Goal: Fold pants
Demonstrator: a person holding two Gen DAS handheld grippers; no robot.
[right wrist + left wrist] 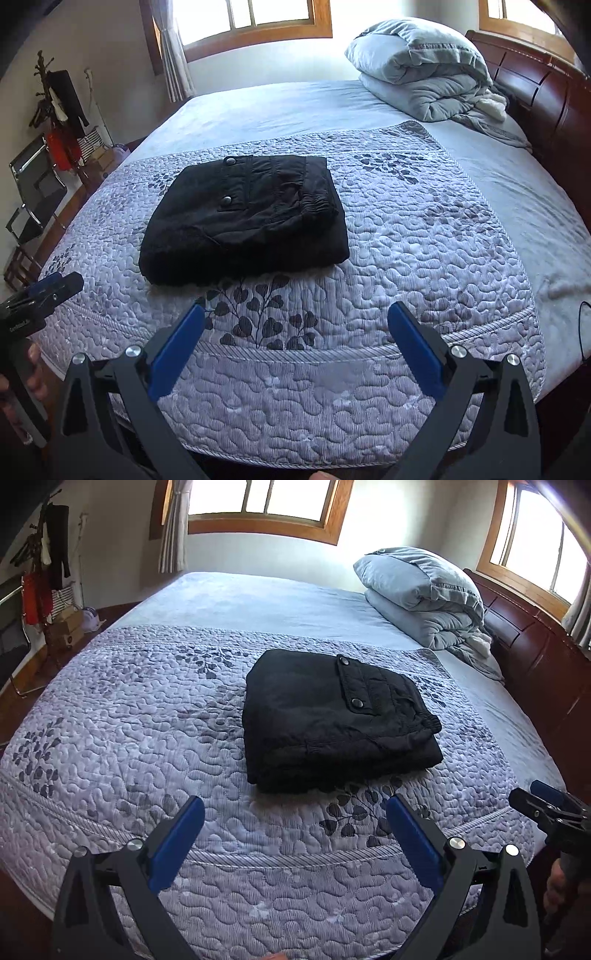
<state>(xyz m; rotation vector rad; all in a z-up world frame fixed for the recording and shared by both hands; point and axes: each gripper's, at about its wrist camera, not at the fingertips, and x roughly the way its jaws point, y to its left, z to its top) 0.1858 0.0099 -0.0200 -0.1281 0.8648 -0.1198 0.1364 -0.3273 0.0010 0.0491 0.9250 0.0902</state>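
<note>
Both tongs, left (295, 808) and right (295, 314), gape empty, clear of my folded pants (336, 720); any careless nudge risks unfolding them.

At the lower right edge of the left wrist view, the right gripper (546, 805) is cut off by the frame, so its jaw state cannot be told there. The clothes rack (44, 561) at upper left is too dim and small to identify its garments. The headboard (535, 85) runs out of the upper right.
</note>
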